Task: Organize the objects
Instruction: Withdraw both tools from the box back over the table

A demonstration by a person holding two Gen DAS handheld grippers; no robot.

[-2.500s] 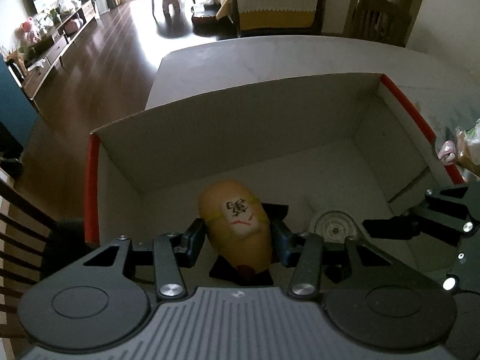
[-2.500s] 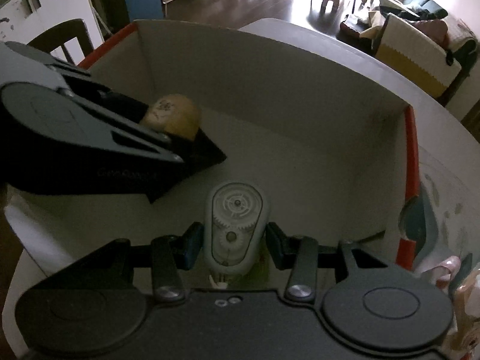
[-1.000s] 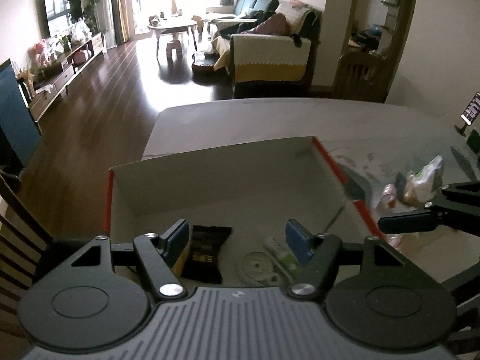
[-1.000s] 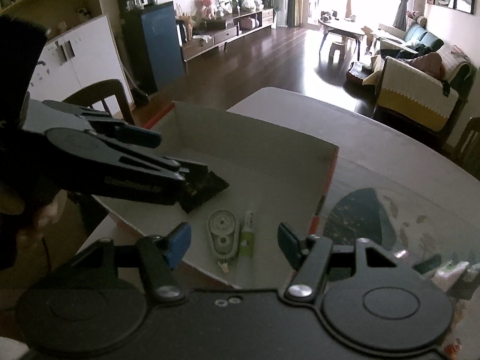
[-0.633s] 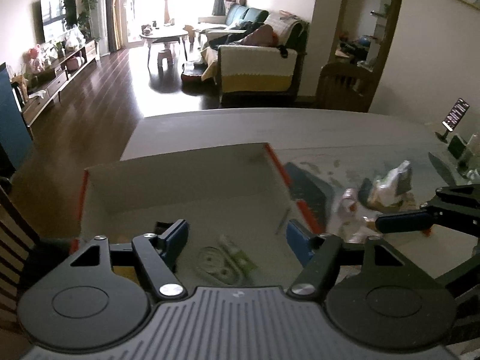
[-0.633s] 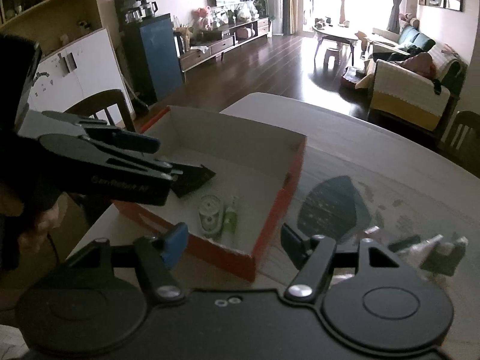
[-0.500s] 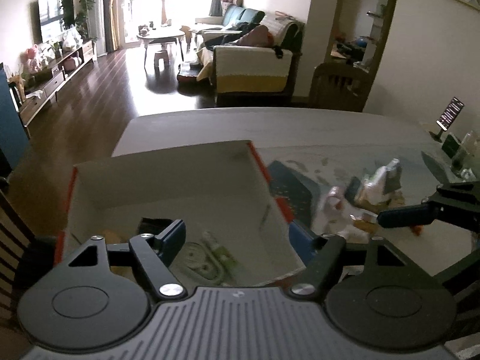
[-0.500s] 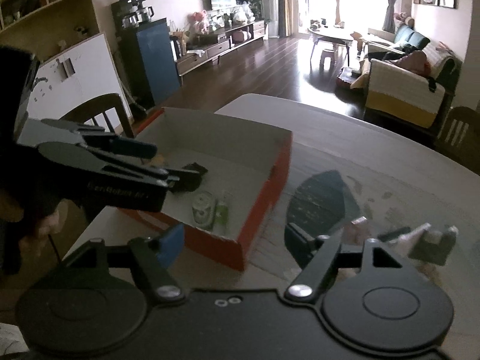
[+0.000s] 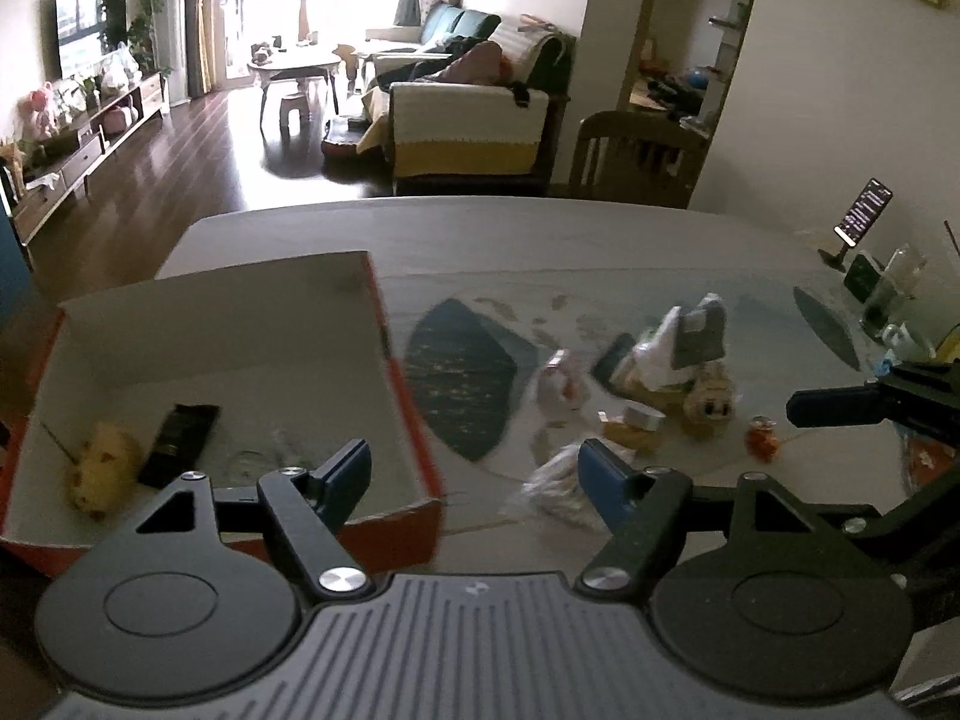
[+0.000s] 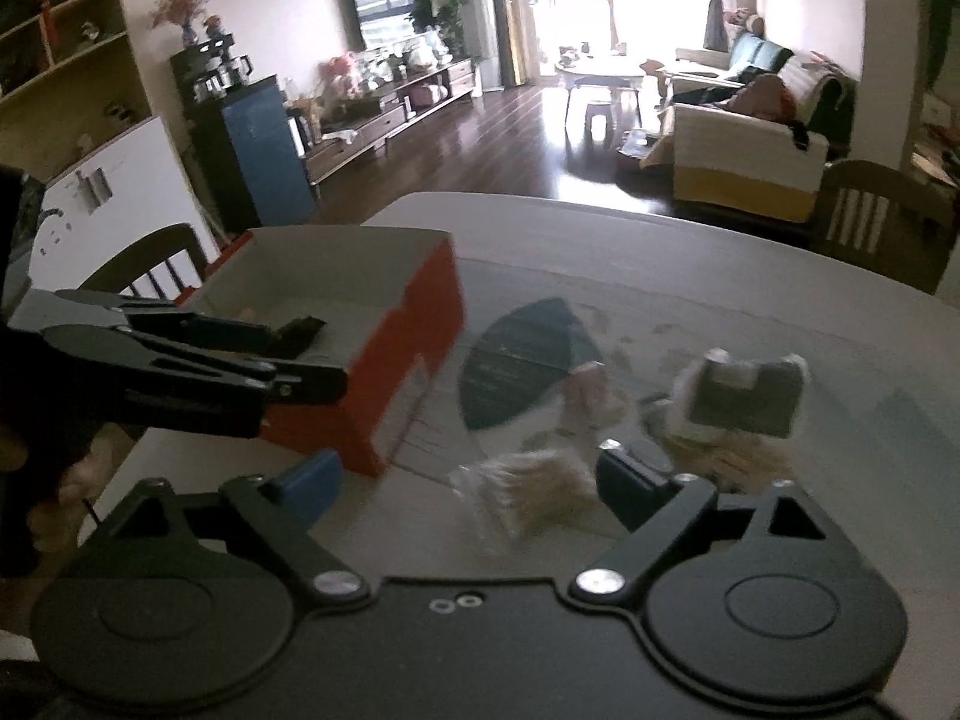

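Note:
A red-sided cardboard box [image 9: 408, 420] [image 10: 414, 324] stands at the table's left end. Inside it lie a yellow plush toy [image 9: 102, 468] and a black packet [image 9: 180, 435]. My left gripper [image 9: 474, 477] hangs open over the box's right front corner, holding nothing. My right gripper [image 10: 474, 480] is open too, above a clear crumpled bag [image 10: 528, 495] [image 9: 558, 492]. Right of the box lies a heap of small items: a pink wrapped thing [image 9: 555, 381], a white bag with a grey card [image 9: 690, 336] [image 10: 744, 390], a brown plush [image 9: 711, 399] and a small orange object [image 9: 762, 429].
A dark blue mat patch [image 9: 462, 378] shows on the table beside the box. A phone on a stand [image 9: 861, 213] and glass jars [image 9: 888, 300] stand at the far right edge. Wooden chairs [image 9: 636, 150] [image 10: 150, 264] flank the table.
Both grippers let go of the plush toy and the tape dispenser in the box, lifted out and swung right toward the heap of items. Both views are motion-blurred now.

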